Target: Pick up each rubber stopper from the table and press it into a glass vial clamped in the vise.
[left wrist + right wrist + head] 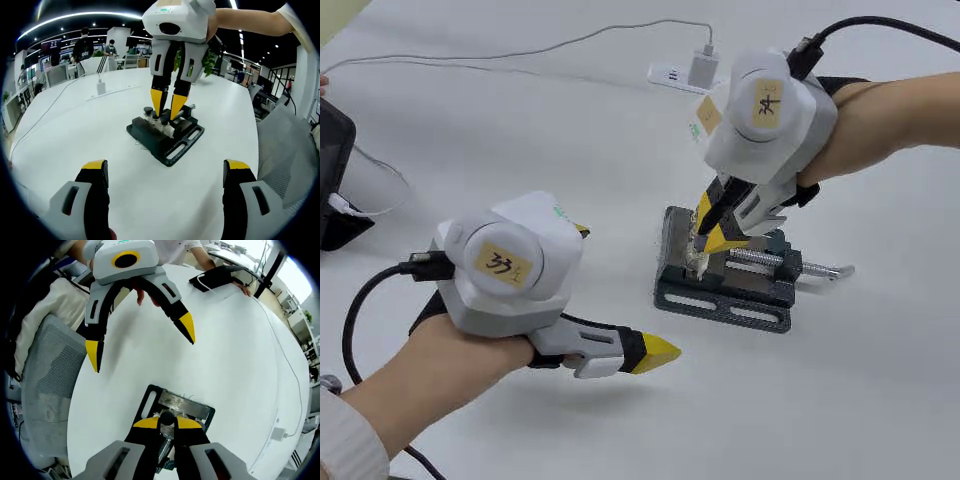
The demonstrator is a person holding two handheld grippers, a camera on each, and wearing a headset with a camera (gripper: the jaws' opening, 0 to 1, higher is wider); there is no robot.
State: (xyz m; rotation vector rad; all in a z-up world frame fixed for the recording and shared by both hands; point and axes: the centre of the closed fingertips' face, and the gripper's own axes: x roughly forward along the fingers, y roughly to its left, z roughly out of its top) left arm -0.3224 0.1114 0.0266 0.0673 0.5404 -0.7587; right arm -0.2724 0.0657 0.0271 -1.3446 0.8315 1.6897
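A dark vise point(725, 290) stands on the white table point(520, 130) with glass vials point(148, 114) clamped upright in it; two carry black stoppers. My right gripper point(712, 232) points down onto the vise's near end. In the right gripper view its yellow-tipped jaws point(167, 423) are shut on a black rubber stopper point(167, 416) just above the vise point(175, 401). My left gripper point(165, 167) hovers open and empty over bare table, a short way in front of the vise point(165, 137). It also appears across from the vise in the right gripper view point(140, 340).
A white charger and its cable point(688, 70) lie at the table's far side. A black device point(330, 175) sits at the left edge. The vise's screw handle point(815, 269) sticks out to the right. A mesh chair point(287, 150) stands beside the table.
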